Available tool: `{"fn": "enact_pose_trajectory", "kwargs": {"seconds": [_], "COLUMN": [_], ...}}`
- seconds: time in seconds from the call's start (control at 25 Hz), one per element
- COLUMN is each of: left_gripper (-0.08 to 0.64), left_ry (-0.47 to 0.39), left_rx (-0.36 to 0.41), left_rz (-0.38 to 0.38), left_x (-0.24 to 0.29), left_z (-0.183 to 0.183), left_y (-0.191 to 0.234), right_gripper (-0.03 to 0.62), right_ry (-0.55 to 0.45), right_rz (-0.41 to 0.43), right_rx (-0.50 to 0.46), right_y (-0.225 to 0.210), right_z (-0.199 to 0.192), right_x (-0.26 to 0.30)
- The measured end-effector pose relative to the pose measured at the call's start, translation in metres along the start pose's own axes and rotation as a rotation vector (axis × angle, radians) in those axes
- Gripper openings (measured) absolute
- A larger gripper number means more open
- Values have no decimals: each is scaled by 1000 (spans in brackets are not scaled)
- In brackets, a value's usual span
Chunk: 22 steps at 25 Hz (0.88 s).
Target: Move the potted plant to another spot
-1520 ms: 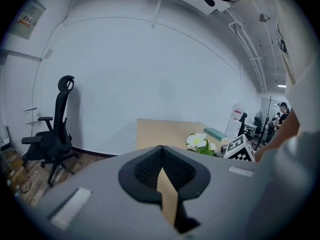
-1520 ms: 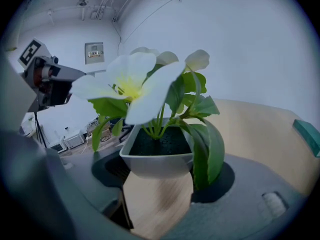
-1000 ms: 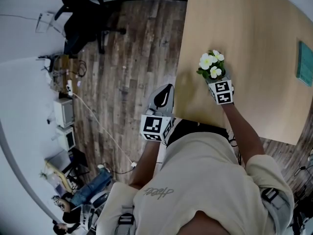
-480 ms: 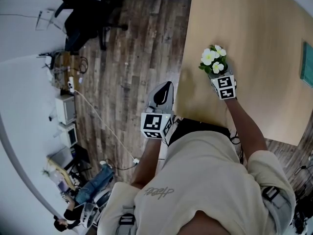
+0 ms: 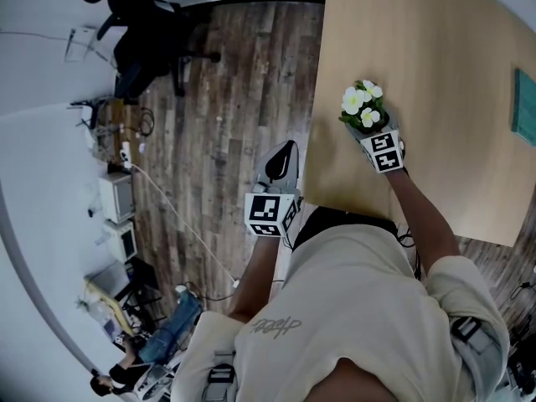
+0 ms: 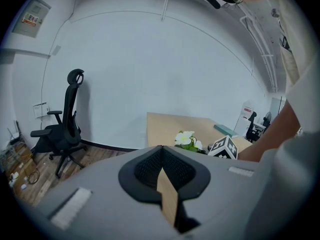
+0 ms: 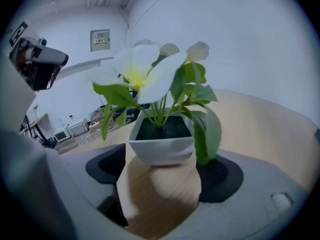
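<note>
The potted plant (image 5: 362,109), white flowers and green leaves in a small white square pot (image 7: 162,141), stands on the light wooden table (image 5: 435,57) near its left edge. My right gripper (image 5: 367,128) reaches around the pot from the near side. Its jaws are opening, with the pot between them in the right gripper view (image 7: 162,159). The left pad (image 7: 107,166) stands apart from the pot's wall, and a leaf covers part of the right pad. My left gripper (image 5: 280,162) hangs off the table's left edge above the floor, shut and empty (image 6: 161,151). It sees the plant (image 6: 187,140) ahead.
A teal book (image 5: 523,107) lies at the table's right side. A black office chair (image 5: 142,32) stands on the wooden floor to the far left. Boxes and cables lie along the left wall (image 5: 113,195).
</note>
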<state>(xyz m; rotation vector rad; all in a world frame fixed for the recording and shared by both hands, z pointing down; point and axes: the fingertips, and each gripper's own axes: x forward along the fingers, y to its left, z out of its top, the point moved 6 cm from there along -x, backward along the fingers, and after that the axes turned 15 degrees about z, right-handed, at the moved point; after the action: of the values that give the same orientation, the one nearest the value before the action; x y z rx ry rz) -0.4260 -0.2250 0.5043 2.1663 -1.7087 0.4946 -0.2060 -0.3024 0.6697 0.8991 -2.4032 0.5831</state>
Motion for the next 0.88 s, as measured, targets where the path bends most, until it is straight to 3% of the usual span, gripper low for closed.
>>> {"fn": "enact_pose_trajectory", "kwargs": {"seconds": [0.28,0.48,0.6,0.68,0.8,0.88], "left_gripper": [17,17,17,17,17,17], "left_ry": [-26,-66,-85,-90,-86,-95], "left_rx": [25,59,101,118,132,122], "left_rz": [-31,-63,-52,-41,-32,-33], "left_x": [2,4,-1,-4,-11,-12], "left_z": [-3,3,5,6,11,15], "left_y": [-7,-20,-21,-20,-16,-15], "right_gripper": [442,363,336,290,92,5], "right_ry": [12,-107,-165,-199,-277,-323], "right_rz": [-34,-19,-19,-46,-102,-121], "right_rx": [180,315,331,316,273,246], "right_y": [22,31,36,36,38,38], "right_z": [-45,-56,-54,-50,-36,-24], "right_x": [-51,-96,-121,-136,-161,-173]}}
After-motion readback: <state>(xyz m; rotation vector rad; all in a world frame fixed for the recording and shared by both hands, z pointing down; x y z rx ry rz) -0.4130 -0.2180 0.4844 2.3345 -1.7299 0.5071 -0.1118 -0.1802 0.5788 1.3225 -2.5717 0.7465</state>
